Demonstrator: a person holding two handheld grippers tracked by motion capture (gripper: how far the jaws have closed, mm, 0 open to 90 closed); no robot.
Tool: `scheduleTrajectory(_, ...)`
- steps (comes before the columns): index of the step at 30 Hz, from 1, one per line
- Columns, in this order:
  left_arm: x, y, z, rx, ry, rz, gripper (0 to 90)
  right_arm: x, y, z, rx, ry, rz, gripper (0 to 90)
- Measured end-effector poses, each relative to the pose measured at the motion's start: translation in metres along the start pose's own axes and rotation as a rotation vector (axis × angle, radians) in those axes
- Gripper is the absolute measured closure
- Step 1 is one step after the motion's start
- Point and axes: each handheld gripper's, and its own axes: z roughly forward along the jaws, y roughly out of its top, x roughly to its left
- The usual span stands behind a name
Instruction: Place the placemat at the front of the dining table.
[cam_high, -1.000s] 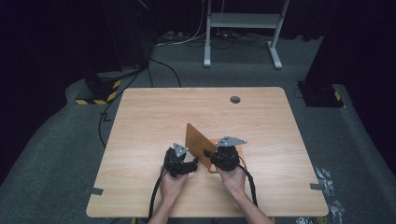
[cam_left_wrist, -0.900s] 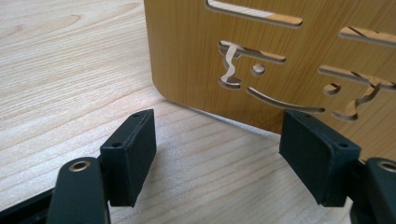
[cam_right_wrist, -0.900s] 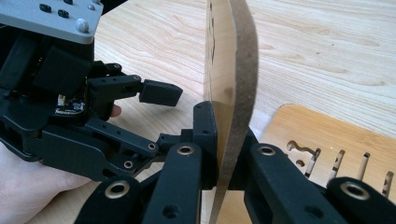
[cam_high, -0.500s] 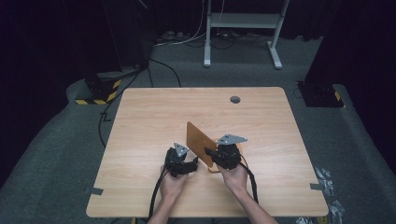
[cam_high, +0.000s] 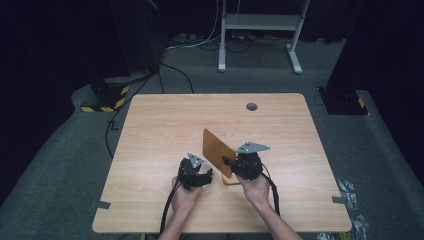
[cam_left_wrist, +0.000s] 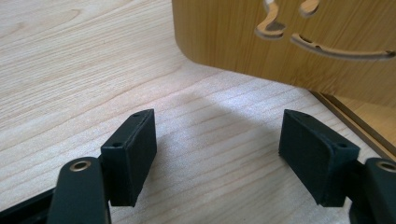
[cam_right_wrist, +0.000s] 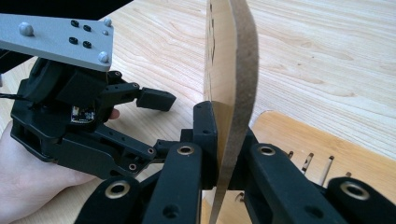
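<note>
High view: two wooden panels (cam_high: 218, 150); right hand-held gripper (cam_high: 229, 161) clamps one; left hand-held gripper (cam_high: 206, 176) wide.

Right gripper (cam_right_wrist: 227, 149): both black jaws clamped on the lower edge of a thin wooden panel (cam_right_wrist: 233, 70), pads pressing either face. Panel stands upright, seen edge-on, slightly bowed; small cut-outs on its left face. A flat wooden base piece (cam_right_wrist: 317, 144) with narrow slots lies on the table (cam_right_wrist: 327, 56) just right of the jaws. At left, the left gripper (cam_right_wrist: 154, 99), grey plate on top, jaws apart, held in a hand (cam_right_wrist: 28, 168), close beside the panel.
</note>
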Motion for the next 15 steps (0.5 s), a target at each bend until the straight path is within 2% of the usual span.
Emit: scheduleTrajectory(15,0.0,0.0,0.0,-0.001,0.002,0.003,27.5,-0.01,0.003,-0.014,-0.002,-0.004,0.001,86.6)
